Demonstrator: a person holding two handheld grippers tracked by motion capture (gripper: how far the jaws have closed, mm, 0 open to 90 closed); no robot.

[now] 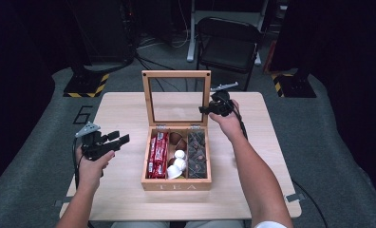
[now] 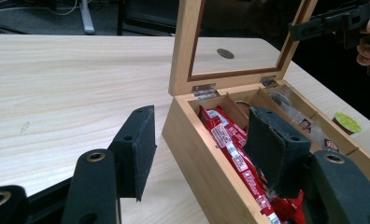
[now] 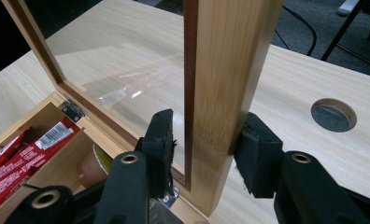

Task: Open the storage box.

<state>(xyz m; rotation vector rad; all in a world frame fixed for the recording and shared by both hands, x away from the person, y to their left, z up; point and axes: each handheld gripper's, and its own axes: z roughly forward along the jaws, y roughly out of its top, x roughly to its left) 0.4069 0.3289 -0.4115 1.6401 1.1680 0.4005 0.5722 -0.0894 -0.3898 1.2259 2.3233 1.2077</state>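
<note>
- High view: wooden tea box (image 1: 176, 184) sits mid-table (image 1: 124, 114), lid (image 1: 176, 74) standing upright, glass pane facing the person.
- Right gripper (image 1: 210, 109) is at the lid's right frame edge, jaws around that edge; right hand (image 1: 226, 121) is behind it.
- Left gripper (image 1: 116, 139) is left of the box, near but apart from it, jaws apart with nothing between them, held level.
- Box compartments: red packets (image 1: 157, 154) on the left, white and brown capsules (image 1: 177, 156) in the middle, dark pods (image 1: 197, 154) on the right.
- Left gripper view: left gripper (image 2: 199, 149) jaws gape at a medium width, nothing gripped; one jaw over bare table, the other in front of the box's open top with red packets (image 2: 232, 149) below. Box corner is just beside the jaws.
- The right gripper (image 2: 332, 21) shows far off at the lid's (image 2: 185, 46) top right.
- Right gripper view: right gripper (image 3: 206, 147) straddles the lid's wooden side rail (image 3: 225, 88); both pads look pressed on the wood, clamping it.
- Red packets (image 3: 24, 151) and a brown capsule (image 3: 92, 168) lie in the box below; a round hole (image 3: 333, 114) in the table is to the right.
</note>
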